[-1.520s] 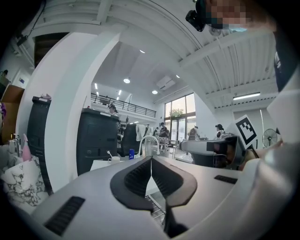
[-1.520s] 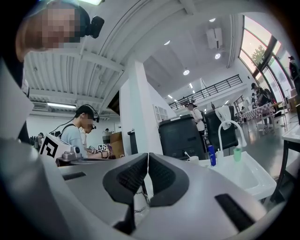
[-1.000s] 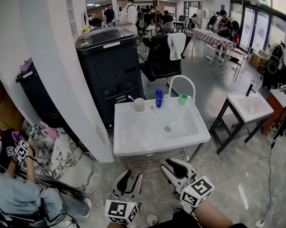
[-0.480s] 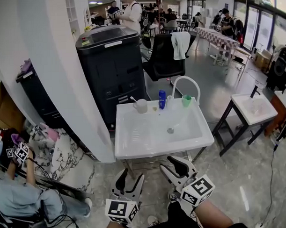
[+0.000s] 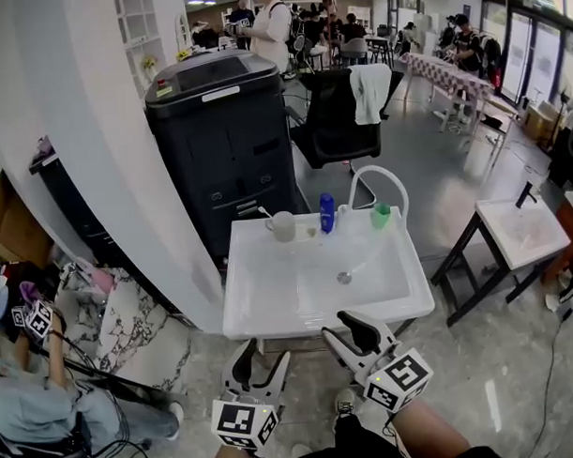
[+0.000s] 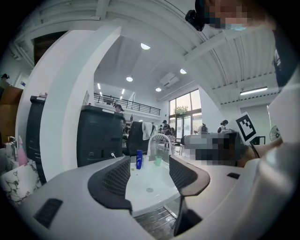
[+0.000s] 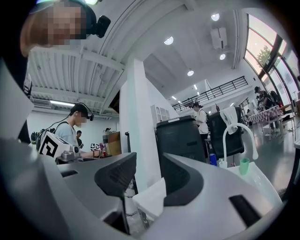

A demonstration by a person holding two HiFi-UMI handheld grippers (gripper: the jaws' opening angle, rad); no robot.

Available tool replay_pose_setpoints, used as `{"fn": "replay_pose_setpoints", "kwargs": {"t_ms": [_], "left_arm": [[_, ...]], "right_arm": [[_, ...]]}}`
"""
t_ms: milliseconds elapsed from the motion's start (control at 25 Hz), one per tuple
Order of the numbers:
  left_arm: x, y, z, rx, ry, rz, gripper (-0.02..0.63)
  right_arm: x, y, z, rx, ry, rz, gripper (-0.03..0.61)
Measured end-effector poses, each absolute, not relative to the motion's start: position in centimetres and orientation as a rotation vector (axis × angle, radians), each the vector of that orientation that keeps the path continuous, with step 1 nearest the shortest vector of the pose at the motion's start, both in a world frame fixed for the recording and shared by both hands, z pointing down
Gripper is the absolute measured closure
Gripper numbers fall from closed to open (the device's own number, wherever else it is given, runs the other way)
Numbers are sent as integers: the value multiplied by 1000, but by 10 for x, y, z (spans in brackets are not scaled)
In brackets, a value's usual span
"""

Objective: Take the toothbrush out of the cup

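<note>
A white mug (image 5: 283,226) with a toothbrush (image 5: 264,213) leaning out of it stands at the back rim of the white sink (image 5: 271,313), left of a blue bottle (image 5: 327,213) and a green cup (image 5: 381,215). My left gripper (image 5: 259,360) and right gripper (image 5: 350,337) hover just short of the sink's front edge, both open and empty; their jaws have just been opening. In the left gripper view the sink (image 6: 149,180), the toothbrush (image 6: 112,154) and the blue bottle (image 6: 139,159) show past the left gripper (image 6: 149,176). The right gripper (image 7: 147,176) faces the sink's left corner (image 7: 154,197).
A white arched faucet (image 5: 379,178) rises behind the sink. Behind it stand a black copier (image 5: 222,132) and a black chair (image 5: 339,118) with a white towel. A white pillar (image 5: 107,183) is to the left, a second sink (image 5: 521,229) to the right, and a seated person (image 5: 39,410) at lower left.
The sink has come nearer to both grippers as I moved toward it. The left gripper's fingers stand wider apart than a second ago.
</note>
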State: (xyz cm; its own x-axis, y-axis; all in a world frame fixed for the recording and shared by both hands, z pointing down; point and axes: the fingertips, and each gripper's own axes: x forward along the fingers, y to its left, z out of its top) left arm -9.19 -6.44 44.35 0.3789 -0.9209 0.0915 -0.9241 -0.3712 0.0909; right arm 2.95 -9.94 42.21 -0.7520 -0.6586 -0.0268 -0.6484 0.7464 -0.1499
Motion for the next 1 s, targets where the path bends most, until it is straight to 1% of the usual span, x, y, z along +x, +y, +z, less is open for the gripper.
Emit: {"fn": "replay_pose_setpoints", "kwargs": {"t_ms": [640,1000], "left_arm": [[-36,-197,446,2423,-1795,28,351],[-32,-246,439,2340,-1809,-59,351]], "right_arm": [[89,-240,422,-955,2906,-200,404],[104,-286,419,-906,2901,-203,405]]}}
